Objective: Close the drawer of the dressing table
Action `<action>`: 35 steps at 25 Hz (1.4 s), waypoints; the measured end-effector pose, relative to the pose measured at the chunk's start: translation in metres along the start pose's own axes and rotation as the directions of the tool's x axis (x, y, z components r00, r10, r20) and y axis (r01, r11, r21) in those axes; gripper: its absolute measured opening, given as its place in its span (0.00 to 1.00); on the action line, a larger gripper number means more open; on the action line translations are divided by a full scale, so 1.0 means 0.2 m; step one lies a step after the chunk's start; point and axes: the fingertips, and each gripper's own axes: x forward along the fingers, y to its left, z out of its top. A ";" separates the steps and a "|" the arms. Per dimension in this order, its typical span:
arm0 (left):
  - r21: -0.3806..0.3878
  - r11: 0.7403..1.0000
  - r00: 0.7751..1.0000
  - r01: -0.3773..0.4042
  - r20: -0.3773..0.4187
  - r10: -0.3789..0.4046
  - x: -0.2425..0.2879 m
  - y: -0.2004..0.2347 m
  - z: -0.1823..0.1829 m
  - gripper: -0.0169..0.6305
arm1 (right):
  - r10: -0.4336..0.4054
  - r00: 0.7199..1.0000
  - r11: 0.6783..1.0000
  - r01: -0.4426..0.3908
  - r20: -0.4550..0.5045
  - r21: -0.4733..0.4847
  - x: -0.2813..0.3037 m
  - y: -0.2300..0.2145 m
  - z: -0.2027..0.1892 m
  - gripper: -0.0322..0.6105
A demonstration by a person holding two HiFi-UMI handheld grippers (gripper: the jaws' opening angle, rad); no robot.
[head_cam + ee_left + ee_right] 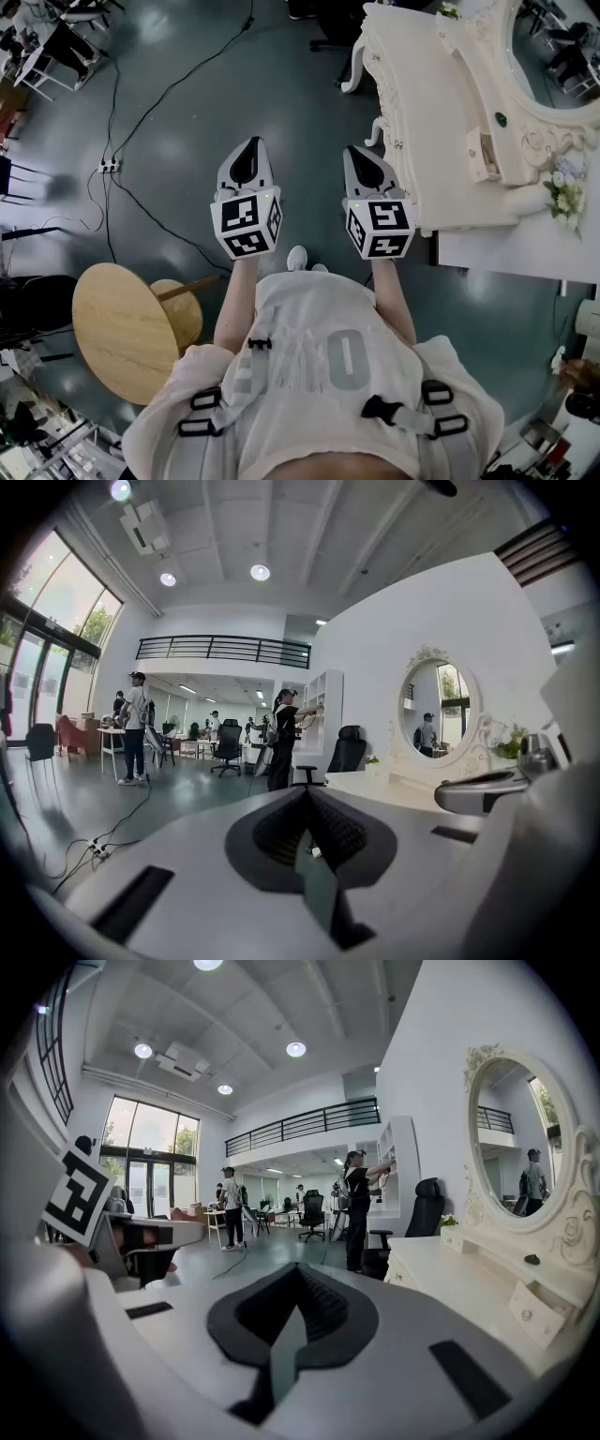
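The cream dressing table point(441, 112) stands at the upper right of the head view, with its oval mirror point(553, 56) at the far edge. A small drawer point(485, 155) on its upper tier sticks out; the right gripper view shows this drawer point(536, 1312) at the right edge, pulled out a little. My left gripper point(248, 152) and right gripper point(363, 157) are held side by side over the floor, left of the table and apart from it. Both are shut with nothing between the jaws, as the left gripper view point(305, 799) and right gripper view point(298, 1274) show.
A round wooden stool point(122, 328) stands at my lower left. Cables and a power strip point(110, 166) lie on the dark floor to the left. Flowers point(565, 192) sit on the table's near end. A black office chair point(427, 1206) and several people are farther off.
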 end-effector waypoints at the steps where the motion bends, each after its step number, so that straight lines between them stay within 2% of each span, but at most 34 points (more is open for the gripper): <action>1: -0.001 1.000 1.000 -0.002 0.001 0.002 0.00 0.00 -0.01 0.05 | 0.005 1.000 1.000 -0.005 0.001 -0.001 0.00 0.00 0.00 0.06; 11: -0.028 1.000 1.000 -0.013 -0.012 0.012 -0.02 0.09 -0.07 0.05 | 0.036 0.999 0.999 -0.035 -0.010 0.022 0.06 0.08 -0.04 0.06; 18: -0.039 0.999 1.000 -0.007 -0.004 0.007 0.04 0.25 -0.07 0.05 | -0.001 1.000 1.000 0.001 -0.012 0.005 0.23 0.14 -0.02 0.06; 29: -0.067 0.997 1.000 -0.024 0.007 0.024 0.25 0.56 -0.06 0.05 | -0.047 0.999 0.999 0.047 -0.021 0.001 0.54 0.13 0.02 0.06; 35: -0.071 0.997 0.999 -0.032 0.003 0.032 0.44 0.62 -0.07 0.05 | -0.049 0.999 0.999 0.049 -0.013 -0.006 0.71 0.05 0.03 0.06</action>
